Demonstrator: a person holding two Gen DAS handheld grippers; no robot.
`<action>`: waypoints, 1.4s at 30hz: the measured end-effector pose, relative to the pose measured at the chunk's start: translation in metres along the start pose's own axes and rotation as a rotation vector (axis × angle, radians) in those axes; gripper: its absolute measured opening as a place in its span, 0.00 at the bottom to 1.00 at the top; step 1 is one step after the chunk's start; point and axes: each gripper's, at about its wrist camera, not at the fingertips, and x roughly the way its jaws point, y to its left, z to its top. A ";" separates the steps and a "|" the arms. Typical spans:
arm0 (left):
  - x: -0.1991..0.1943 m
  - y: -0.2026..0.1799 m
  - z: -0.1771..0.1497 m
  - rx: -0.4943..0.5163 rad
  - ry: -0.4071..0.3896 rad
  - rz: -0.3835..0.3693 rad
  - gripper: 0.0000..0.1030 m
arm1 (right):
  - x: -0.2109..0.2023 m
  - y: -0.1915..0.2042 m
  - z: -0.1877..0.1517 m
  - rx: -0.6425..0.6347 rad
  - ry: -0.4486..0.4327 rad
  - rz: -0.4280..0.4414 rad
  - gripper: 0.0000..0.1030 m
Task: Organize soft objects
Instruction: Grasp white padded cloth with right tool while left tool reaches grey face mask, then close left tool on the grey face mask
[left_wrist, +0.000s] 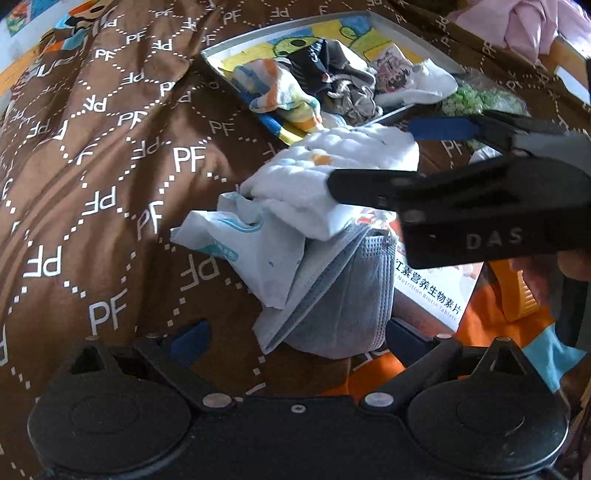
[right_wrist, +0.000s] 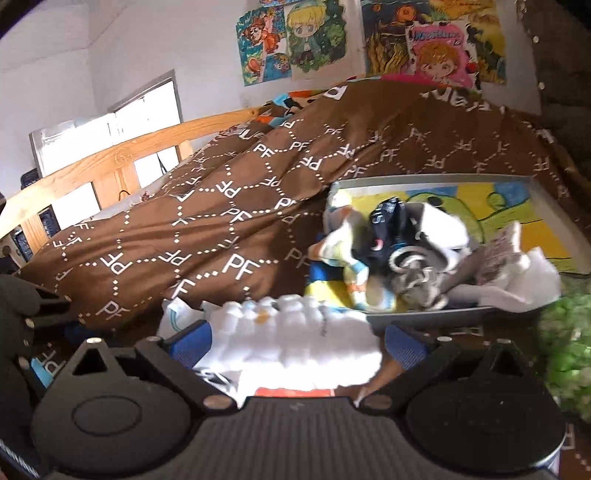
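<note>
Several soft items already sat in the tray (left_wrist: 384, 22) at the far side of the bed, so it served as the collection spot. The right gripper (left_wrist: 373, 158) straddled the white quilted cloth (left_wrist: 332, 162), jaws spread, apparently not yet clamped, near the tray's near edge. The left gripper (left_wrist: 295, 336) hovered released beside a grey mask (left_wrist: 347, 295), likely next.
</note>
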 end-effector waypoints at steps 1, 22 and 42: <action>0.001 -0.001 0.000 0.009 0.000 0.005 0.96 | 0.002 0.000 0.000 0.001 0.003 0.003 0.99; 0.002 0.002 -0.002 0.000 -0.002 -0.039 0.57 | 0.017 0.004 -0.012 0.005 0.050 -0.024 0.95; -0.006 0.008 -0.004 0.011 -0.017 -0.077 0.20 | 0.013 0.013 -0.016 -0.063 0.025 -0.022 0.72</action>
